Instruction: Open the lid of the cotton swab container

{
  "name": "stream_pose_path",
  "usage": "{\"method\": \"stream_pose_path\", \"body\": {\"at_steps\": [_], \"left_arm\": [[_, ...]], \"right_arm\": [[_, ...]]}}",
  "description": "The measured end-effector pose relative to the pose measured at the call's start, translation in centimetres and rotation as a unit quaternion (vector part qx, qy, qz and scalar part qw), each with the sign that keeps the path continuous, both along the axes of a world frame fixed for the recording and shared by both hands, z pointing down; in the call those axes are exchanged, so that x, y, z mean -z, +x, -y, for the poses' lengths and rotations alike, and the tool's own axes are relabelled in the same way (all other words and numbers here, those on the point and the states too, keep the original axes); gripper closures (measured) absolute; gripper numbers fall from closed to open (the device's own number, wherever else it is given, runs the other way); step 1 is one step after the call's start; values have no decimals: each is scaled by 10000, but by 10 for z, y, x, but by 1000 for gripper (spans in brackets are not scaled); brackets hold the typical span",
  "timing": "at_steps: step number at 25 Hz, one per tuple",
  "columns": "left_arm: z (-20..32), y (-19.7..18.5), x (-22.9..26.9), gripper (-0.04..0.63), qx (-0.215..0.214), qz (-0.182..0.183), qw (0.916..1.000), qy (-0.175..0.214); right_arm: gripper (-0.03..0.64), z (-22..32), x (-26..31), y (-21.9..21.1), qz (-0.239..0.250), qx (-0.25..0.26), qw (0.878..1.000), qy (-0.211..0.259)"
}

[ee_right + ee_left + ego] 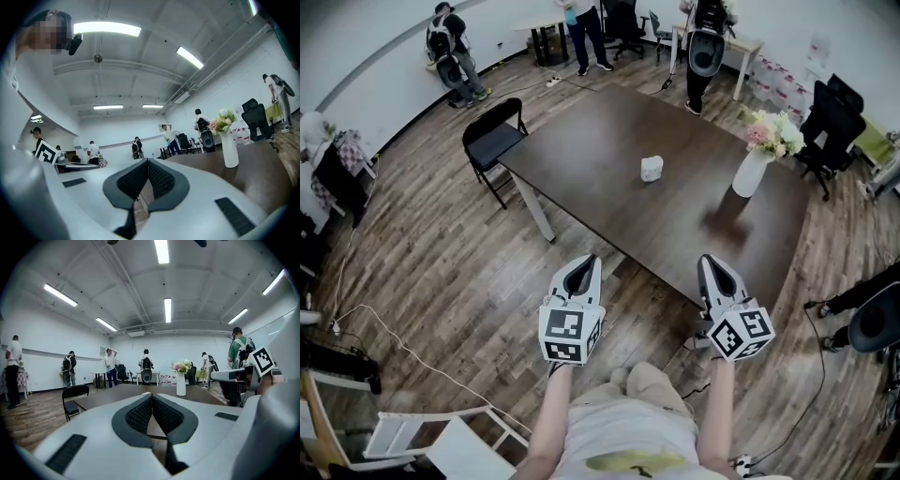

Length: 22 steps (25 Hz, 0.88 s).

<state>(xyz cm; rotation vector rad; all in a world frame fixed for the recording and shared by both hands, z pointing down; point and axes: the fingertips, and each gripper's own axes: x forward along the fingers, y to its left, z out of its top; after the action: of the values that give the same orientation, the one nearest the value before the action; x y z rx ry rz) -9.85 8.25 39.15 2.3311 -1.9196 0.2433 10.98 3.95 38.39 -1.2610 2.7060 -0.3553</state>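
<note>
A small white cotton swab container (652, 169) stands near the middle of the dark brown table (609, 178). Both grippers are held in front of the table's near edge, well short of the container. My left gripper (584, 263) is shut with nothing between its jaws; its black pads (140, 416) meet at the tips. My right gripper (713, 263) is likewise shut and empty, its pads (159, 178) touching. In the two gripper views the container is not visible, only the table top beyond the jaws.
A white vase of flowers (757, 159) stands on the table's right part, also seen as a vase (181, 380) and a vase (228, 143). A black folding chair (492, 141) sits at the table's left corner. Several people stand at the far wall. Cables run across the wooden floor.
</note>
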Motion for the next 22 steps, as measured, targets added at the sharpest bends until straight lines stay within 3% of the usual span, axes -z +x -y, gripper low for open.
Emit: {"method": "stream_pose_path", "body": {"at_steps": [9,22], "left_arm": [[40,-15,-21,571,63,-91,9997,-212],[165,-48,-23,571,17,-97,9996,-256]], "right_arm": [[595,41,-26,-11,-128,-46,9995,-275],[595,172,-26,-36,12,-173,9992,-347]]}}
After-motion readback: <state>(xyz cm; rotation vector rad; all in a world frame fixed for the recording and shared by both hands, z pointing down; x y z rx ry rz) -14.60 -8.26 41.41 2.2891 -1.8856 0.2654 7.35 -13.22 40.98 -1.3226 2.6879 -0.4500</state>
